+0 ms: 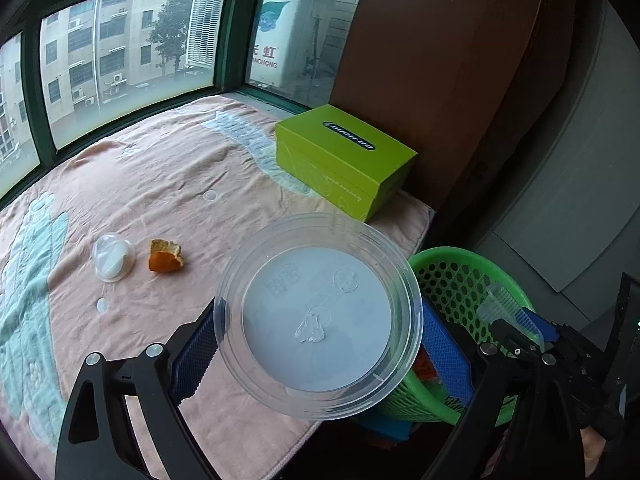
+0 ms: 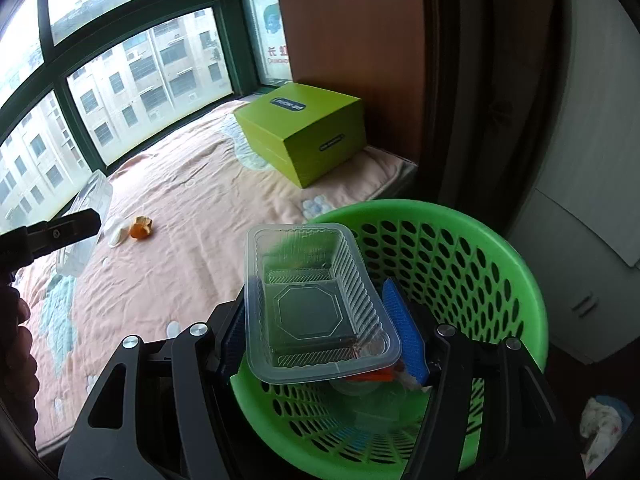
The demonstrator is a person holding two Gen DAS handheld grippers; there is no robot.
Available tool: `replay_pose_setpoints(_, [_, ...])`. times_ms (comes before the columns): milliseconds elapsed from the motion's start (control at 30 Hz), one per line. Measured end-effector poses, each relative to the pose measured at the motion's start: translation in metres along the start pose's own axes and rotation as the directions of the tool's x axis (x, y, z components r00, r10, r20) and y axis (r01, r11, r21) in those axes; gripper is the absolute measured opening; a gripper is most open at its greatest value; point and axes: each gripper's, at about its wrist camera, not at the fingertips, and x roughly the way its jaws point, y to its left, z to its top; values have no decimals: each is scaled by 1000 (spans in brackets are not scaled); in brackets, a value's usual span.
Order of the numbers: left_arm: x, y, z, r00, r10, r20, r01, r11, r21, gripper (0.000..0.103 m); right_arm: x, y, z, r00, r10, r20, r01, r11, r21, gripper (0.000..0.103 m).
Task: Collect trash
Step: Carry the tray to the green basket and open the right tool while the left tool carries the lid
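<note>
Hidden parts: basket [image 2: 460, 248] bottom is half covered by the tray; the trash inside is hard to name.
Materials: round container [image 1: 318, 316] and ribbed rectangular tray [image 2: 316, 300] are clear plastic; basket is green with holes.
Left gripper [image 1: 320, 344]: fingers wide, clamped on the round container beside the basket.
Right gripper [image 2: 324, 328]: pressing the tray sides, over the basket.
Blanket [image 1: 160, 184]: orange peel [image 1: 165, 256] and small clear cup [image 1: 111, 256].

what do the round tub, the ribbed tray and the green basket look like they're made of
Round tub: clear thin plastic, glossy; the blanket shows through its wall.
Ribbed tray: clear thin plastic, probably moulded, given the ribbed sides and an octagon pressed into the base.
Green basket: opaque plastic, slightly shiny, with rows of holes punched through its wall.
</note>
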Motion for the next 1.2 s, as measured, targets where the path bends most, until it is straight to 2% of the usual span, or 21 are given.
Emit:
replay_pose_setpoints(333, [10, -43, 9, 999, -45, -10, 45, 997, 69, 90, -9, -32, -6, 998, -58, 9, 57, 997, 59, 64])
replay_pose_setpoints(467, [16, -56, 9, 998, -56, -22, 58, 994, 90, 90, -12, -43, -8, 997, -75, 11, 73, 994, 83, 68])
replay_pose_setpoints(1200, [49, -118, -3, 988, -101, -114, 120, 978, 169, 90, -36, -74, -15, 992, -115, 60, 104, 981, 166, 78])
